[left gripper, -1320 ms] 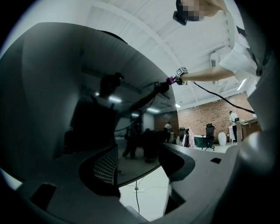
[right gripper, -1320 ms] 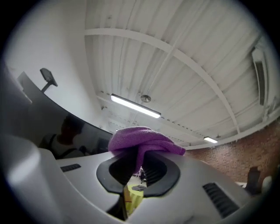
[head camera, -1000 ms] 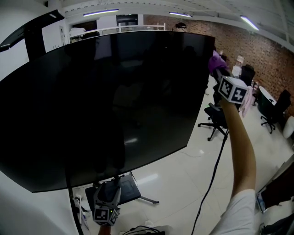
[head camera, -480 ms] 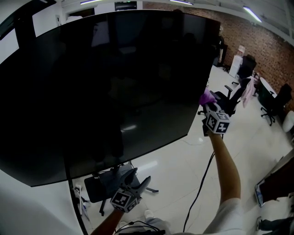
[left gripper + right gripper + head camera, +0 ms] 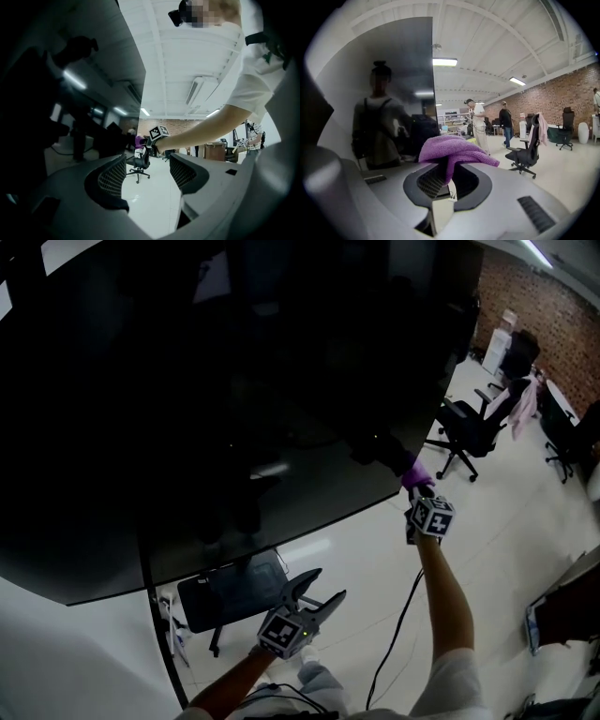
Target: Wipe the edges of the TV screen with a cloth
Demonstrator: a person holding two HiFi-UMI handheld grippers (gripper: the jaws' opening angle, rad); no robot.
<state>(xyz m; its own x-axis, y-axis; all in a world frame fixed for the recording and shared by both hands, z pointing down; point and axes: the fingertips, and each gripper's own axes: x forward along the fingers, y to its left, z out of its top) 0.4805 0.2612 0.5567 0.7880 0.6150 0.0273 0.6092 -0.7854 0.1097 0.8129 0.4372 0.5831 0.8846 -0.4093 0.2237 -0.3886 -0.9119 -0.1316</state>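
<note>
Currently, purple cloth (image 5: 454,147) clamped in right hand-held gripper (image 5: 450,180) by TV screen (image 5: 187,381); left hand-held gripper (image 5: 145,173) wide.

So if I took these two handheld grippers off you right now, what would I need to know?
Right gripper: shut on the purple fuzzy cloth, held at the lower right corner of the big black TV screen.
Left gripper: open and empty, hanging low below the screen.
Done: in the last second the cloth has run down the screen's right edge from the top corner.
Left: probably the bottom edge next. Whether the other edges were already wiped is not shown.
</note>
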